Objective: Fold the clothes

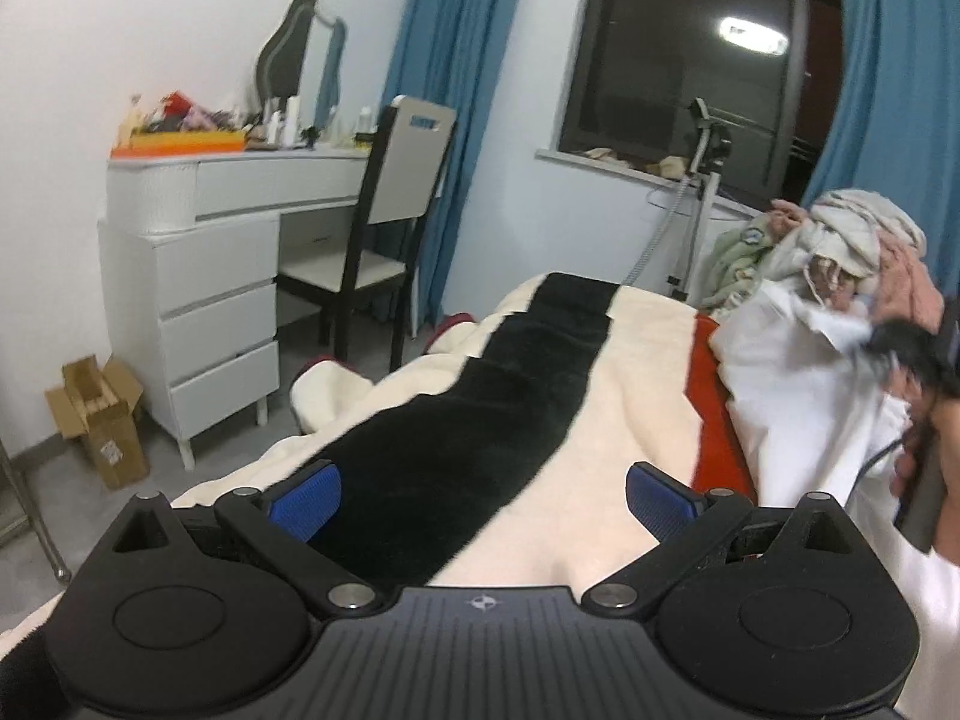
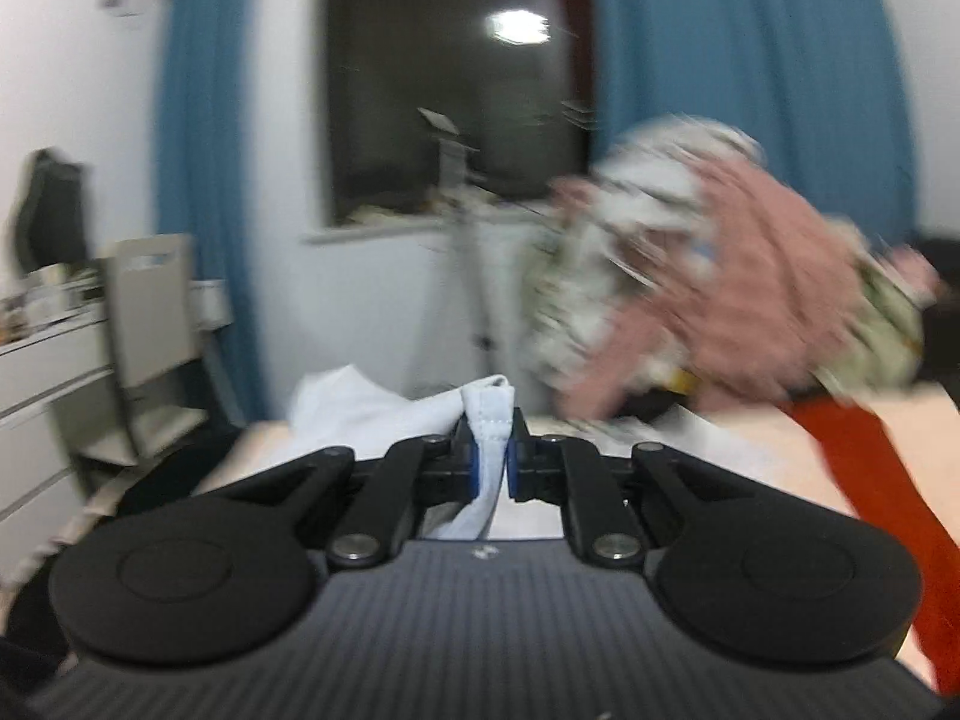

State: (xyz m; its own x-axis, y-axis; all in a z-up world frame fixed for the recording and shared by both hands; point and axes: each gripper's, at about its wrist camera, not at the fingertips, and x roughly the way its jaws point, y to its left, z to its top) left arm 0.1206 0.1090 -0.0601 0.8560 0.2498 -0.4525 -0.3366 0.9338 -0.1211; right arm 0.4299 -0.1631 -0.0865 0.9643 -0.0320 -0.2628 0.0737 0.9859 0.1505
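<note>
One white garment [image 2: 384, 405] is lying bunched on the bed, its hemmed edge being pinched tight between the blue pads of the right gripper [image 2: 493, 450], whose jaws are nearly touching. Behind it, a heap of pink and patterned clothes [image 2: 720, 282] is sitting on the cream, black and red blanket [image 1: 630, 372]. Over the blanket's black stripe, the left gripper [image 1: 483, 495] is hovering with jaws spread wide, gripping nothing.
</note>
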